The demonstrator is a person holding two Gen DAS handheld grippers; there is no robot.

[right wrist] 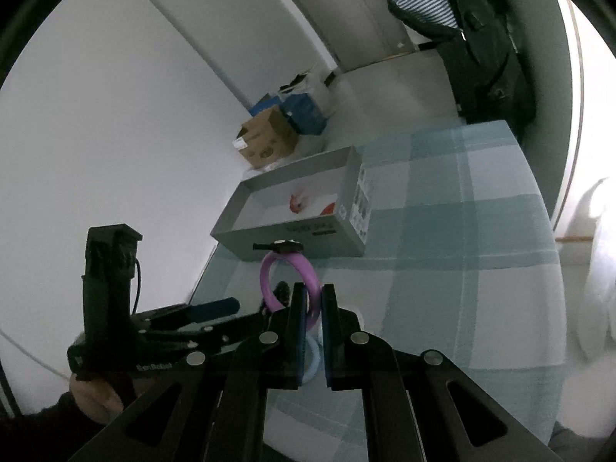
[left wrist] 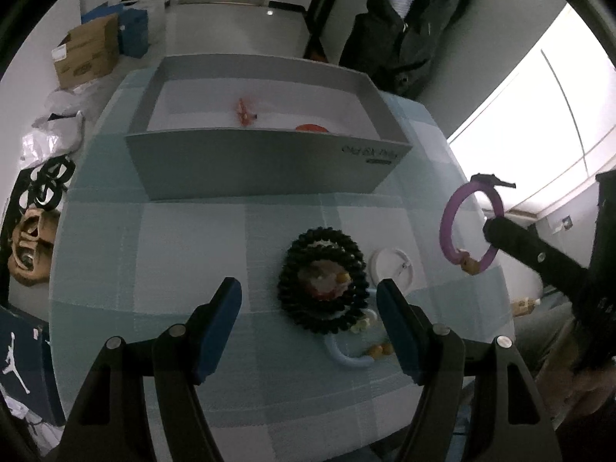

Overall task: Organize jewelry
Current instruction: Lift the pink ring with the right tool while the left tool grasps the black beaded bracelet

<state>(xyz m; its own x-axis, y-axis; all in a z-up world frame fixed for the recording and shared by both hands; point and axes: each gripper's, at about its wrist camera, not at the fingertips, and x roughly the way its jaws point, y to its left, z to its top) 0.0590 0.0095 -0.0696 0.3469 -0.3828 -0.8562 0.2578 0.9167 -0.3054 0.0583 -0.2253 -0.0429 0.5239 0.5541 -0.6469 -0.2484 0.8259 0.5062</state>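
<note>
above the tabletop (left wrist: 192,254), the right hand-held gripper (right wrist: 315,321) is pinching the purple bracelet (right wrist: 287,283) thinly; it may slip before the grey box (right wrist: 292,208), while the left hand-held gripper (left wrist: 308,327) is hanging open and empty.

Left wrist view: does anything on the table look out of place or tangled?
Yes. The remaining jewelry lies in a pile: the black beaded bracelets are stacked over a light blue bangle, with a white bangle beside them. Nothing looks damaged. The purple bangle is in the air, clamped in the right gripper.

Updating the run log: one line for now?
right hand-held gripper: shut on purple plastic ring bracelet, lifted | left hand-held gripper: open above black beaded bracelet
</note>
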